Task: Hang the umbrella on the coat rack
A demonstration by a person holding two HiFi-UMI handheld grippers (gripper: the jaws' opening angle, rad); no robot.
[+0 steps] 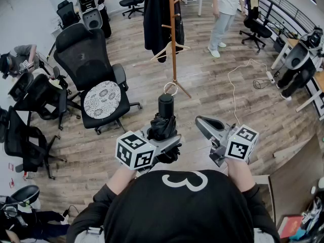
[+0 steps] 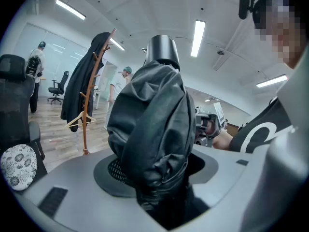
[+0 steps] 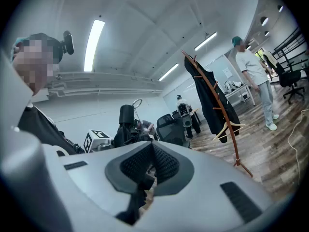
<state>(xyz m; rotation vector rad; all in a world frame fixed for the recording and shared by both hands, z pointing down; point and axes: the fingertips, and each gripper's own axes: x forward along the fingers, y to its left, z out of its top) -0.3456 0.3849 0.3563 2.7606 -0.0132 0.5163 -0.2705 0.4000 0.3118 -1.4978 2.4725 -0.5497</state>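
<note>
A folded black umbrella (image 1: 164, 119) stands upright in my left gripper (image 1: 163, 135), which is shut on its bunched fabric. The cylindrical handle end points up, with a metal ring loop (image 1: 170, 88) above it. In the left gripper view the umbrella (image 2: 154, 124) fills the space between the jaws of my left gripper (image 2: 154, 178). My right gripper (image 1: 205, 124) hovers to the umbrella's right, shut and holding nothing; its pads meet in the right gripper view (image 3: 152, 158). The wooden coat rack (image 1: 173, 39) stands ahead on the floor, bearing a black coat (image 1: 154, 14) and a wooden hanger (image 1: 169, 49).
A black office chair with a patterned cushion (image 1: 101, 97) stands left of the rack. More chairs crowd the left edge. A person (image 1: 223, 14) stands behind the rack to the right. A white cable (image 1: 235, 85) lies on the floor, with desks at far right.
</note>
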